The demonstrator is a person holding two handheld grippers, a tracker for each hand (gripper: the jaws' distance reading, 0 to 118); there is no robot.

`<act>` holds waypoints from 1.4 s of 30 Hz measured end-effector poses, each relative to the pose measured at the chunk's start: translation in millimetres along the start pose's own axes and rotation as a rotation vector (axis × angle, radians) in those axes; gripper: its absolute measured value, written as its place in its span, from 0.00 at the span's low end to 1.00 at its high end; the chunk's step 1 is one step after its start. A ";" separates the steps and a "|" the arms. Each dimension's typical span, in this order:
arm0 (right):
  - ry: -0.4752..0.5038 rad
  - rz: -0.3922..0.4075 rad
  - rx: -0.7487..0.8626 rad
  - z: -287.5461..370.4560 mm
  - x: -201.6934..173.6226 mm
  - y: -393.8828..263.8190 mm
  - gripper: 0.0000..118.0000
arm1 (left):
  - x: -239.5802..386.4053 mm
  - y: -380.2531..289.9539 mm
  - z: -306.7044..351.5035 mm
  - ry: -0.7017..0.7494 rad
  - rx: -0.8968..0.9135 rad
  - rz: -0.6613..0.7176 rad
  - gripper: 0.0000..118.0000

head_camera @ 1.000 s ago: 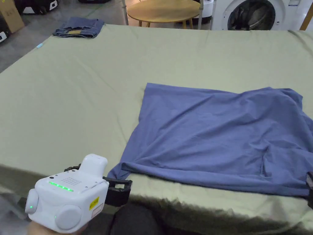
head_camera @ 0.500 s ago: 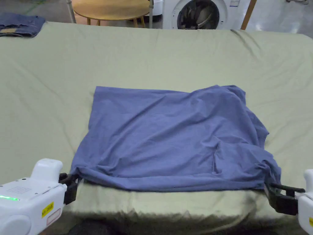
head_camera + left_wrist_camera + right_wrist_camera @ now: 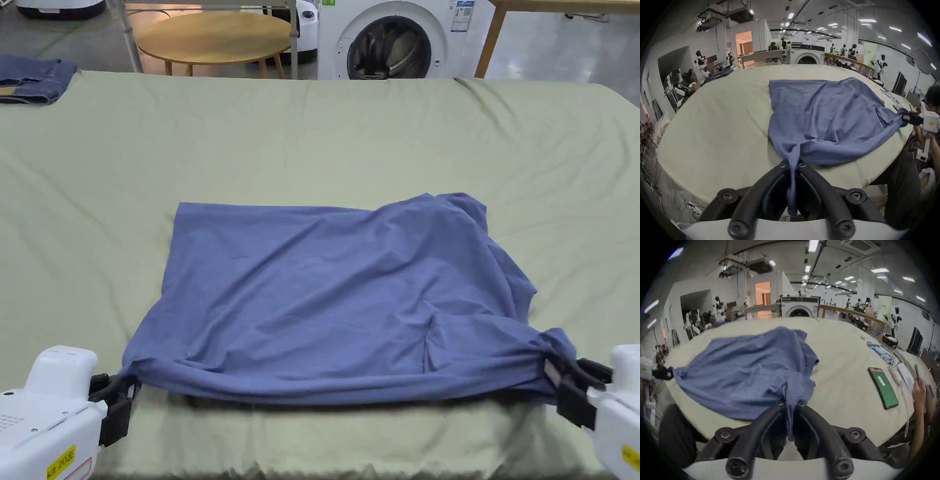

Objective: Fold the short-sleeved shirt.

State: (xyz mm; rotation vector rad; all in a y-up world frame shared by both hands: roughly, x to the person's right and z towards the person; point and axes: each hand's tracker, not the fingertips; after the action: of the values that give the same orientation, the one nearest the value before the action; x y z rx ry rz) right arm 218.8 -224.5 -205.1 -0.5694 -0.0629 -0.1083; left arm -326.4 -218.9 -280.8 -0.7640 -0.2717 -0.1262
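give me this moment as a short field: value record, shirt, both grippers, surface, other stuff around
shirt: blue shirt, spread but wrinkled, right side bunched
left gripper: shut on the shirt's near left corner
right gripper: shut on the shirt's near right corner
near edge: pulled taut between the two grippers, close to the table's front edge
surface: table under a green sheet
far left corner: folded jeans
right of shirt: phone lying flat on the sheet
background: washing machine, round wooden table

Washing machine point(image 3: 387, 47), round wooden table point(image 3: 212, 34)
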 end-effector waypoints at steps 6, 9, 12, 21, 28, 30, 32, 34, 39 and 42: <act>-0.043 -0.015 0.078 -0.8 2.8 67.6 0.05 | 2.9 63.9 6.9 -0.021 0.024 -0.049 0.00; -0.065 -0.019 0.049 -31.9 -9.0 99.3 0.05 | 2.4 103.5 -31.1 -0.009 -0.019 -0.058 0.00; -0.137 0.032 -0.015 -80.6 -16.9 111.8 0.05 | -7.2 136.8 -87.1 -0.027 -0.194 0.049 0.00; -0.137 0.028 -0.150 -138.3 -6.9 95.0 0.12 | -23.4 149.9 -128.8 -0.005 -0.257 0.202 0.58; -0.035 0.023 0.049 -44.0 -38.7 71.3 0.78 | 20.0 99.8 -14.4 0.093 0.189 0.141 0.79; -0.004 0.021 0.085 -20.9 -52.4 59.1 0.74 | 32.6 75.0 7.0 0.094 0.249 0.131 0.76; -0.003 0.012 0.107 -1.0 -63.7 45.9 0.23 | 46.0 52.4 22.3 0.120 0.273 0.109 0.26; -0.023 0.015 0.128 15.1 -72.2 38.4 0.00 | 45.2 34.1 24.9 0.138 0.212 0.165 0.00; 0.013 0.051 0.117 31.4 -77.1 31.9 0.00 | 27.8 16.6 14.6 0.066 0.131 0.184 0.00; 0.012 0.043 0.109 34.0 -71.0 31.7 0.00 | 15.3 18.7 -2.4 0.042 0.113 0.224 0.00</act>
State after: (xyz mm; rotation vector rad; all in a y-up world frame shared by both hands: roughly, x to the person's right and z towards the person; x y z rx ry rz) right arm 151.1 -173.6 -199.8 -0.4611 -0.0444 -0.0656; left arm -307.4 -207.4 -290.4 -0.6735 -0.1504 0.0842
